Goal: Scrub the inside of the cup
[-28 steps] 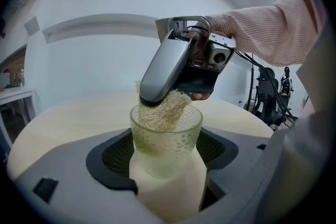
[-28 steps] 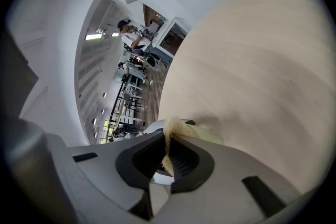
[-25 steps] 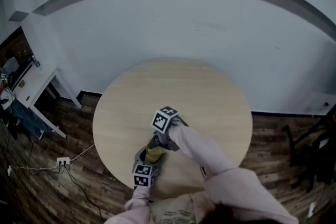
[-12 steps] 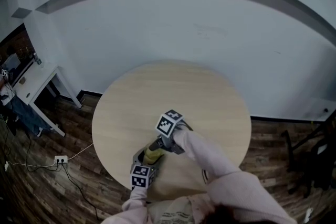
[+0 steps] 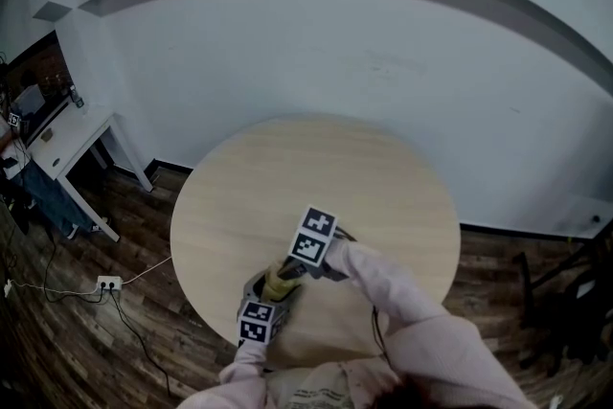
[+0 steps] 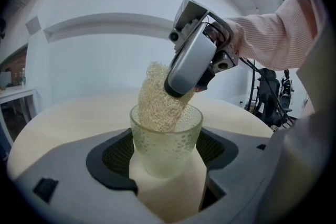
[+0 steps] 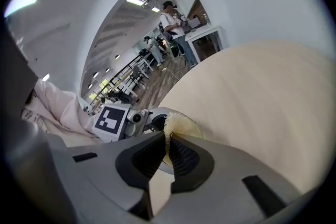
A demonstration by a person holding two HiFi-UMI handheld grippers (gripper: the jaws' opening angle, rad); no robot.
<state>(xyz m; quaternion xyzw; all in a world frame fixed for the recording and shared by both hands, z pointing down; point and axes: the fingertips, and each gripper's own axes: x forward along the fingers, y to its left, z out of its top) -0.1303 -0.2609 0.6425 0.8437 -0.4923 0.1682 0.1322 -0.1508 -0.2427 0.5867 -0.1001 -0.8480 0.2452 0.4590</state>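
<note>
the cup (image 6: 165, 136) is clamped by the left gripper (image 6: 167, 165) at the table (image 5: 383, 177) near edge; the sponge (image 6: 156, 99), pinched in the right gripper (image 7: 167, 152), is held down inside it

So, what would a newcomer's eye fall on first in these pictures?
First, the pale green textured cup, gripped between the jaws of the left gripper over the near part of the round wooden table. Next, the coarse yellowish sponge, which the right gripper pinches and holds slanted down into the cup's mouth from above.
</note>
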